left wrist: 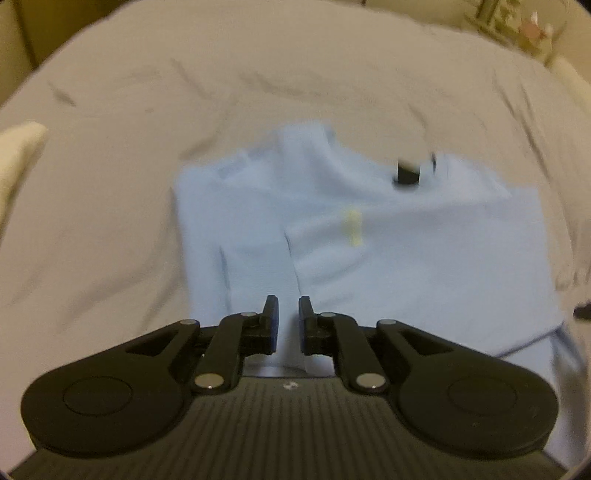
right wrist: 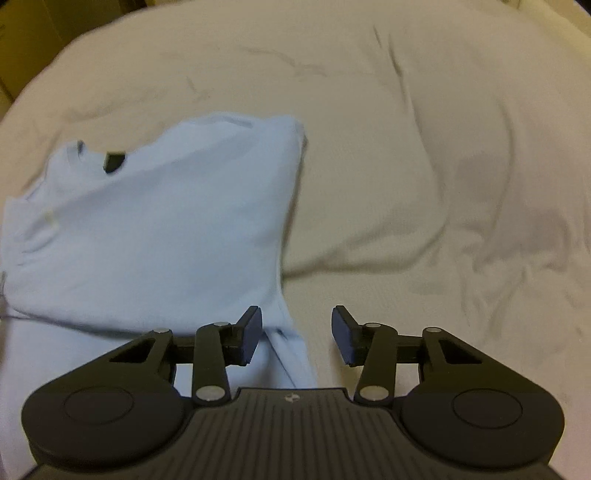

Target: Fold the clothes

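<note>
A light blue shirt (left wrist: 369, 240) lies partly folded on a pale bed sheet (left wrist: 184, 92), its neck with a black label (left wrist: 408, 173) pointing away from me. My left gripper (left wrist: 288, 317) hovers over the shirt's near edge, its jaws a narrow slit apart, with cloth showing below and nothing pinched. In the right wrist view the shirt (right wrist: 166, 221) fills the left half. My right gripper (right wrist: 297, 332) is open over the shirt's right near corner. Its left fingertip (right wrist: 251, 332) is above the cloth and the right one is above the bare sheet (right wrist: 406, 147).
The sheet is rumpled with creases all around the shirt. A cream pillow (left wrist: 18, 155) sits at the left edge. Blurred furniture (left wrist: 517, 26) stands beyond the bed at the top right. A small yellow tag (left wrist: 352, 227) marks the shirt's middle.
</note>
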`<state>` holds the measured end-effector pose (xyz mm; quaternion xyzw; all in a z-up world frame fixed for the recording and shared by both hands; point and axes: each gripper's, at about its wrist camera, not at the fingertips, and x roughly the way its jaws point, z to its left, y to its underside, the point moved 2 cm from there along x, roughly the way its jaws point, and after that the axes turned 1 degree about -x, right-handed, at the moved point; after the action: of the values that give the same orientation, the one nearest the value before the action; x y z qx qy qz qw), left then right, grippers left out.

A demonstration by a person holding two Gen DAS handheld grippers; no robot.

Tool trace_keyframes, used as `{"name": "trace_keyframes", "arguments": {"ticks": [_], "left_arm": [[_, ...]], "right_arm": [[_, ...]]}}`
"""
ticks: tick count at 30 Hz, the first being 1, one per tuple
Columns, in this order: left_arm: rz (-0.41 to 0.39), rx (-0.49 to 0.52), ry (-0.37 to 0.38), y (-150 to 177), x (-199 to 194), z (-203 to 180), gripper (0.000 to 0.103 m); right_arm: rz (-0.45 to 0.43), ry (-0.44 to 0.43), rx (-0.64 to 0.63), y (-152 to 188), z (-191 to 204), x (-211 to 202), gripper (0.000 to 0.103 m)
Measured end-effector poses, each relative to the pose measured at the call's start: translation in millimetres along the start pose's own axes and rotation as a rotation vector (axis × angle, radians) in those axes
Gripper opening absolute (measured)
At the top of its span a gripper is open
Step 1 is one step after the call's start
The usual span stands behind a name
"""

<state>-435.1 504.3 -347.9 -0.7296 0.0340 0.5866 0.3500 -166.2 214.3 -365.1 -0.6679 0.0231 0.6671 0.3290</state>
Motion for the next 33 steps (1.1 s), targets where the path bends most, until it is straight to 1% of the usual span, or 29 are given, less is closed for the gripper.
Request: {"name": "trace_keyframes", "arguments": {"ticks": [1, 2, 4, 6, 7, 9, 10, 13, 14, 16, 17, 19, 22, 23, 24, 25, 28, 30, 32, 33], "left_arm": [[0.007, 0.015, -0.004, 5, 7, -1, 0.009], [0.015, 0.029, -0.007, 9, 13, -1, 0.010], [0.006, 0.036, -0.008, 13, 3, 8, 0.011], [0.006, 0.025, -0.023, 22, -16, 26, 0.011], [0.009, 0.009, -0.019, 28, -25, 35, 0.011], [0.016, -0.042, 0.013, 46, -52, 54, 0.011], [0.025, -0.068, 0.026, 57, -64, 60, 0.014], [0.056, -0.166, 0.058, 98, -100, 78, 0.017], [0.069, -0.212, 0.075, 112, -109, 82, 0.018], [0.089, -0.295, 0.114, 144, -123, 86, 0.022], [0.086, -0.312, 0.125, 159, -128, 84, 0.023], [0.083, -0.332, 0.142, 186, -134, 80, 0.034], [0.103, -0.367, 0.169, 218, -133, 79, 0.035], [0.101, -0.363, 0.177, 226, -131, 80, 0.037], [0.097, -0.360, 0.190, 231, -127, 81, 0.043], [0.088, -0.365, 0.222, 237, -119, 82, 0.048], [0.034, -0.369, 0.316, 248, -102, 88, 0.054], [-0.013, -0.378, 0.383, 254, -95, 93, 0.060], [-0.066, -0.379, 0.443, 261, -94, 96, 0.060], [-0.093, -0.363, 0.468, 264, -94, 98, 0.060]], "right_arm": [[-0.005, -0.037, 0.008, 1, -1, 4, 0.044], [0.007, -0.032, 0.012, 5, -4, 9, 0.044], [0.048, 0.021, 0.017, 17, -15, 17, 0.044], [0.088, 0.074, 0.022, 28, -25, 26, 0.045], [0.088, 0.080, 0.050, 35, -30, 19, 0.045], [0.064, 0.066, 0.135, 50, -40, -9, 0.046], [0.056, 0.054, 0.165, 61, -42, -21, 0.047], [0.052, 0.000, 0.224, 98, -42, -53, 0.049], [0.065, -0.026, 0.239, 111, -42, -60, 0.049], [0.098, -0.061, 0.250, 135, -40, -63, 0.049], [0.103, -0.084, 0.255, 145, -42, -64, 0.049], [0.098, -0.142, 0.267, 164, -49, -67, 0.049], [0.081, -0.238, 0.342, 192, -66, -75, 0.052], [0.075, -0.274, 0.370, 199, -69, -78, 0.053], [0.068, -0.313, 0.395, 207, -70, -81, 0.055], [0.058, -0.345, 0.406, 213, -70, -80, 0.056], [0.022, -0.432, 0.409, 231, -68, -72, 0.059], [-0.026, -0.466, 0.407, 240, -68, -69, 0.059], [-0.080, -0.495, 0.402, 248, -68, -68, 0.059], [-0.107, -0.510, 0.400, 252, -69, -67, 0.057]]}}
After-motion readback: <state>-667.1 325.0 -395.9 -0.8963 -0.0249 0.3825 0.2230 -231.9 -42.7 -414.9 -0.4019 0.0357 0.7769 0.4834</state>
